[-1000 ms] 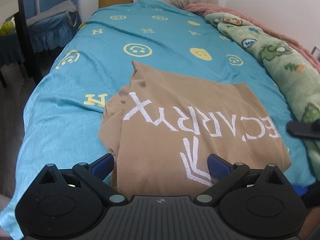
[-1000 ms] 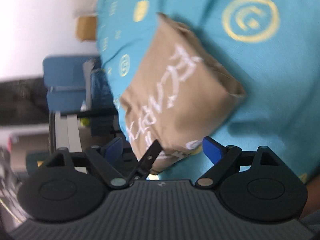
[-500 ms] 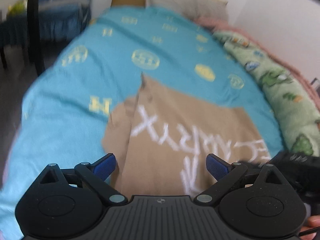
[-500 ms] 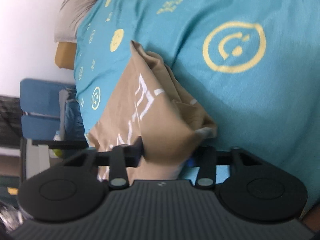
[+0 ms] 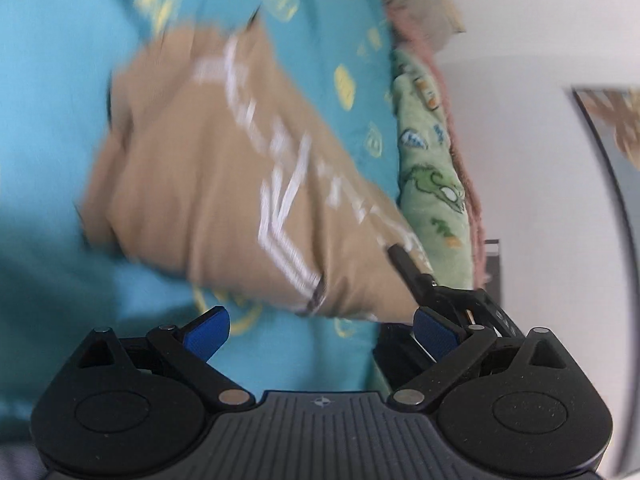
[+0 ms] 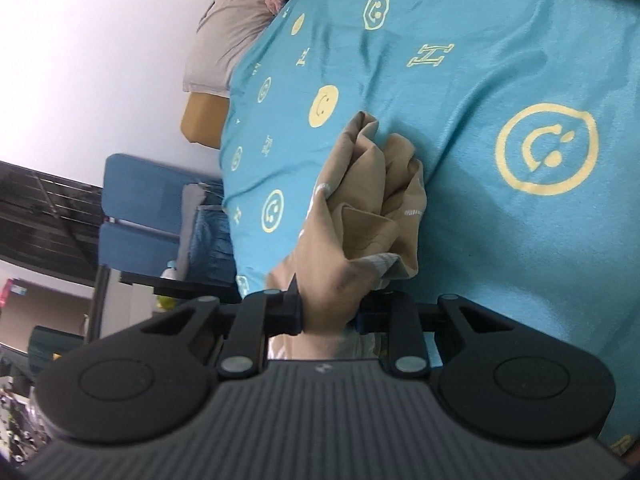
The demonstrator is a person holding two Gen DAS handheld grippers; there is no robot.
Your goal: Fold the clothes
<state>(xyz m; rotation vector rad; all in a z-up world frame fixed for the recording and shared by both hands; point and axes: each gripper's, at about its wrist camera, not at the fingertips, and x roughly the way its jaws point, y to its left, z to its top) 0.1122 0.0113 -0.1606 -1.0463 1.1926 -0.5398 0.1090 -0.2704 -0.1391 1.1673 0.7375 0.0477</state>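
Home bedroom. Bed under teal sheet point(image 6: 480, 80) with yellow smileys; grey pillow point(image 6: 228, 40) at 11 o'clock by white wall point(image 6: 80, 40); green cartoon blanket point(image 5: 432, 168) at 3 o'clock; blue chair point(image 6: 136, 216) bedside.

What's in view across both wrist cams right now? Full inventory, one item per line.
T-shirt: 1, tan with white print, on the bedsheet, one edge bunched in the right gripper.
Bedsheet: 1, teal with yellow smileys and letters, covering the bed.
Blanket: 1, green with cartoon print, along the bed's wall side.
Pink blanket: 1, a strip between the green blanket and the wall.
Pillow: 1, grey, at the head of the bed.
Chair: 1, blue, beside the bed.
Left gripper: 1, black with blue pads, jaws open, nothing between them, above the T-shirt's near edge.
Right gripper: 1, black, jaws closing on the T-shirt.
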